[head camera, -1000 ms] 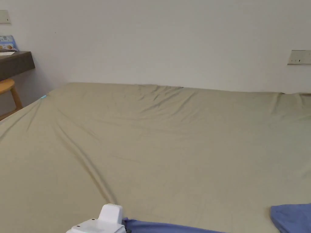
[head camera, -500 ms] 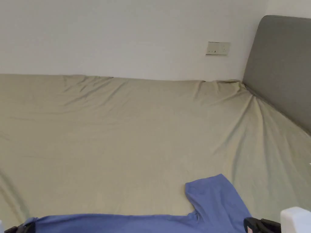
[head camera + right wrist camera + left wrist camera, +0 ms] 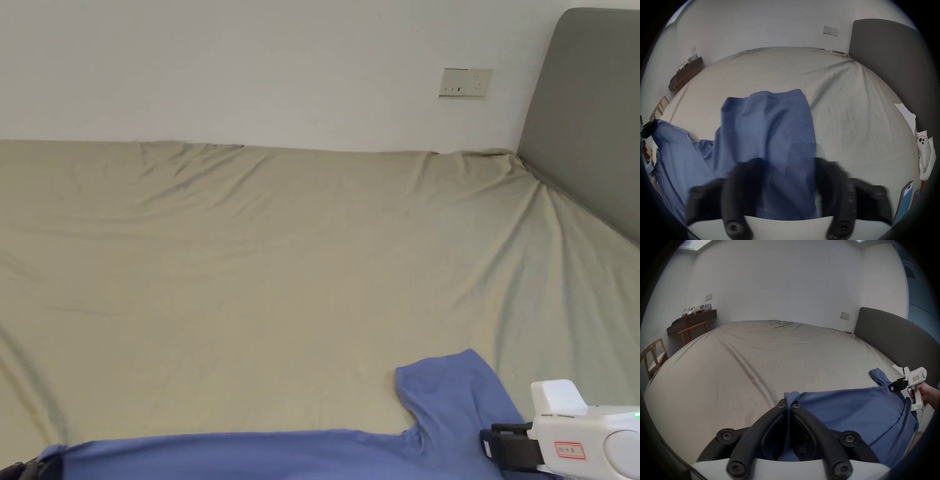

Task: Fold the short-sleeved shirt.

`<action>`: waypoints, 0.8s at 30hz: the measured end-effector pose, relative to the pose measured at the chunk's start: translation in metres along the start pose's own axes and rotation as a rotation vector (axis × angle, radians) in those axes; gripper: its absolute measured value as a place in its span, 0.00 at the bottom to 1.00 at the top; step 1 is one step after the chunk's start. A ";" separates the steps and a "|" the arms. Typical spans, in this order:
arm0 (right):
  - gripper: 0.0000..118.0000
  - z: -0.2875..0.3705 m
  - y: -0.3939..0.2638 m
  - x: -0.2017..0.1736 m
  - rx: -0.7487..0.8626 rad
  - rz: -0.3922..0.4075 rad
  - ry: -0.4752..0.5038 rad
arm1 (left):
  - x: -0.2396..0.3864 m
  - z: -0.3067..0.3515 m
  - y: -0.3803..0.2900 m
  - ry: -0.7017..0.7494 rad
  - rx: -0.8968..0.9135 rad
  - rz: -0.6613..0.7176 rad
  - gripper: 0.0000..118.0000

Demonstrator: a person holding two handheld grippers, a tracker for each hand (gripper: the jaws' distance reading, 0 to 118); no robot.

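A wide bed (image 3: 281, 262) under an olive sheet carries the blue short-sleeved shirt (image 3: 859, 412) along its near edge, one sleeve (image 3: 453, 390) lying flat toward the grey headboard (image 3: 590, 119). The left gripper (image 3: 789, 405) is clamped on a bunched corner of the shirt. The right gripper (image 3: 500, 445) touches the cloth by the sleeve; blur and fabric hide how its jaws stand. Its red-bordered label (image 3: 569, 449) is too small to read.

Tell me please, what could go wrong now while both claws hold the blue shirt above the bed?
1. The left claw pinches only a small bunched corner of the blue shirt; it may slip out under tension.
2. The right claw grips near the sleeve, so the shirt may land skewed.
3. The bed sheet is wrinkled, so the shirt may not lie flat.
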State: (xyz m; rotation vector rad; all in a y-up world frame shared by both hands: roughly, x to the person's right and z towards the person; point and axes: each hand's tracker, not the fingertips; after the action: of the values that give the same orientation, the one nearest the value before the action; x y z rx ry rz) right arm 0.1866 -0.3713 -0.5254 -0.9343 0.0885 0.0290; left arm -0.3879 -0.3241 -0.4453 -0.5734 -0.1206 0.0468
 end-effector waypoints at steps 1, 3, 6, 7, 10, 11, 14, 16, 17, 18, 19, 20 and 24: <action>0.02 0.004 -0.001 -0.001 0.006 -0.007 0.009 | 0.001 0.001 0.000 0.000 0.000 -0.006 0.00; 0.02 0.014 -0.002 -0.009 0.014 0.062 -0.075 | 0.003 0.005 0.001 0.008 0.004 -0.036 0.00; 0.02 0.039 -0.001 -0.011 0.043 0.082 -0.004 | 0.000 0.021 0.010 -0.017 0.019 -0.022 0.00; 0.02 0.050 0.000 -0.010 0.086 0.071 -0.015 | -0.002 0.027 0.013 -0.017 0.025 -0.023 0.00; 0.02 0.099 -0.003 -0.010 0.194 0.044 0.021 | -0.007 0.051 0.023 -0.022 0.052 -0.030 0.00; 0.02 0.119 -0.005 -0.009 0.216 0.046 0.037 | -0.010 0.061 0.027 -0.035 0.056 -0.021 0.00; 0.02 0.164 -0.022 -0.010 0.180 0.066 0.118 | -0.018 0.086 0.028 -0.072 0.033 -0.010 0.00; 0.02 0.192 -0.044 -0.019 0.167 0.081 0.098 | -0.023 0.104 0.021 -0.085 0.010 -0.029 0.00; 0.02 0.206 -0.057 -0.022 0.171 0.112 0.085 | -0.025 0.113 0.016 -0.089 -0.009 -0.039 0.00; 0.02 0.218 -0.070 -0.023 0.178 0.132 0.086 | -0.027 0.123 0.010 -0.093 -0.017 -0.042 0.00; 0.02 0.227 -0.080 -0.023 0.173 0.124 0.090 | -0.029 0.130 0.004 -0.094 -0.027 -0.046 0.00; 0.02 0.235 -0.095 -0.025 0.165 0.112 0.097 | -0.031 0.137 -0.004 -0.093 -0.045 -0.046 0.00; 0.02 0.252 -0.142 -0.033 0.135 0.097 0.124 | -0.037 0.157 -0.041 -0.119 -0.150 -0.022 0.00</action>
State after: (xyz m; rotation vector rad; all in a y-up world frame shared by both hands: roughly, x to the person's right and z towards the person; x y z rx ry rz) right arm 0.1786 -0.2520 -0.2596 -0.7963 0.2475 0.0540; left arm -0.4438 -0.2763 -0.2957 -0.7187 -0.2476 0.0508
